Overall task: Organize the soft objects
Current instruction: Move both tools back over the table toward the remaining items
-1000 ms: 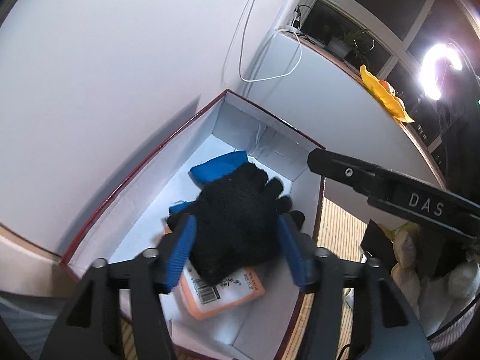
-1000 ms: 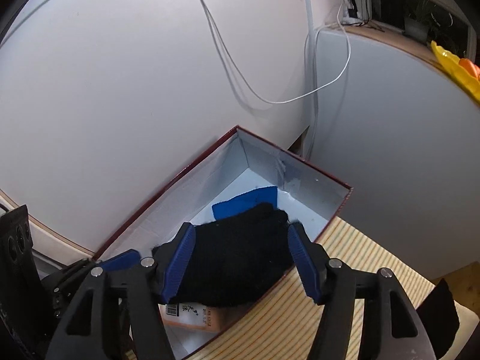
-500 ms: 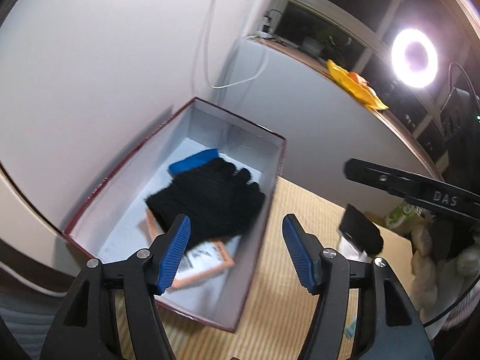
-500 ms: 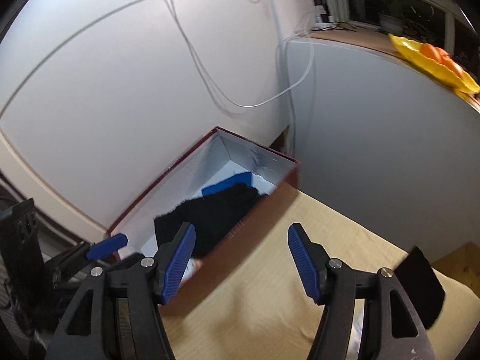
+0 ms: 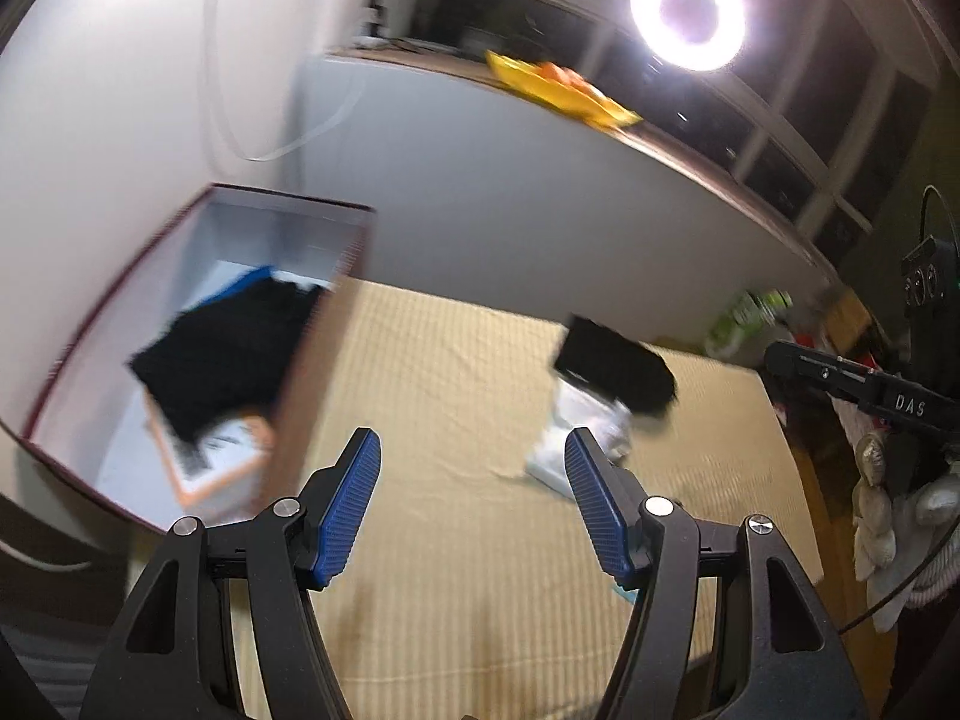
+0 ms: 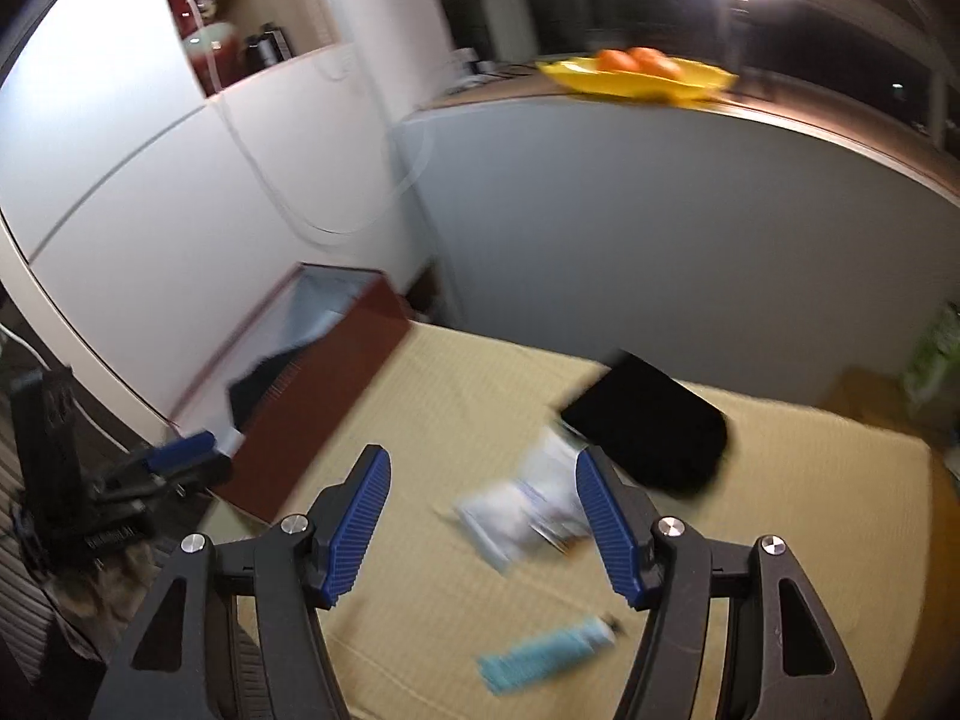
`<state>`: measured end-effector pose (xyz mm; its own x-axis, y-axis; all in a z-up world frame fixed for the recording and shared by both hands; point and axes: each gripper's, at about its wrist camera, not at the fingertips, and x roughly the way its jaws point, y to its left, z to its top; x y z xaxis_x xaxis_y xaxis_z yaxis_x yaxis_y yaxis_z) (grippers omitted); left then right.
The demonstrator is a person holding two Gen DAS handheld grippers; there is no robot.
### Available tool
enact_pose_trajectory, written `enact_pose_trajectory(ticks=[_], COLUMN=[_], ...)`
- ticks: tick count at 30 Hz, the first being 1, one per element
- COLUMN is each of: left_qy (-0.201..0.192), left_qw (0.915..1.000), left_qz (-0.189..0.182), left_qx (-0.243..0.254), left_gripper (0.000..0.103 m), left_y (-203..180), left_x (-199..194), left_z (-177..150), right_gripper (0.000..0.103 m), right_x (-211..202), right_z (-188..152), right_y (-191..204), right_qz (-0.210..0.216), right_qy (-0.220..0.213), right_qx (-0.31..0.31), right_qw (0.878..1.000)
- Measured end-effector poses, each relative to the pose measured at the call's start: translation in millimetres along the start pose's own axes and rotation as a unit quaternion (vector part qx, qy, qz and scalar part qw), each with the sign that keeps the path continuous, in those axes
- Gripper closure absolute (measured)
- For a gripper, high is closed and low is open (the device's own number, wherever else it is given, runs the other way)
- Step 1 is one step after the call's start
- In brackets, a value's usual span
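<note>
My left gripper (image 5: 471, 456) hangs open and empty over the yellow mat (image 5: 456, 360), just right of the dark red box (image 5: 312, 396). Inside the box a black glove (image 5: 222, 354) lies on a blue cloth (image 5: 240, 288) and an orange packet (image 5: 216, 474). My right gripper (image 6: 480, 468) is also open with nothing in it, above the mat (image 6: 456, 396). Ahead of it, a black soft item (image 6: 648, 426) rests partly on a white packet (image 6: 516, 510). The same black item (image 5: 612, 360) shows in the left wrist view. Both views are motion-blurred.
A light blue tube (image 6: 546, 654) lies on the mat near my right fingers. The box (image 6: 336, 396) stands against the white wall at left. A yellow dish with oranges (image 6: 636, 75) sits on the ledge behind. A ring light (image 5: 687, 12) glares above.
Both grippers let go of the black glove in the box and swung right, away from it, to above the mat. The black item and white packet came into view.
</note>
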<state>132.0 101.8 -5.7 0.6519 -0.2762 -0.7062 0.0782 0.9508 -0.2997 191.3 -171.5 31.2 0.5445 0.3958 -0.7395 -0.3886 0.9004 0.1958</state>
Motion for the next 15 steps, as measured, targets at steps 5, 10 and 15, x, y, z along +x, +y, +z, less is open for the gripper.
enact_pose_trajectory(ticks=[5, 10, 15], left_qy=[0.034, 0.073, 0.1], left_qw=[0.9979, 0.9925, 0.9869], left_qz=[-0.021, -0.036, -0.041], left_qx=[0.051, 0.091, 0.12], left_gripper=[0.039, 0.039, 0.039], left_y=[-42.2, -75.3, -101.3], left_x=[22.4, 48.5, 69.4], left_z=[-18.3, -39.4, -59.0], right_gripper=[0.042, 0.042, 0.042], right_x=[-27.8, -40.2, -47.9], right_z=[-55.0, -109.5, -151.1], right_y=[-34.2, -63.9, -86.5], right_qz=[-0.067, -0.099, -0.119], right_qy=[0.001, 0.015, 0.025], right_qx=[-0.009, 0.012, 0.042], right_qw=[0.998, 0.995, 0.992])
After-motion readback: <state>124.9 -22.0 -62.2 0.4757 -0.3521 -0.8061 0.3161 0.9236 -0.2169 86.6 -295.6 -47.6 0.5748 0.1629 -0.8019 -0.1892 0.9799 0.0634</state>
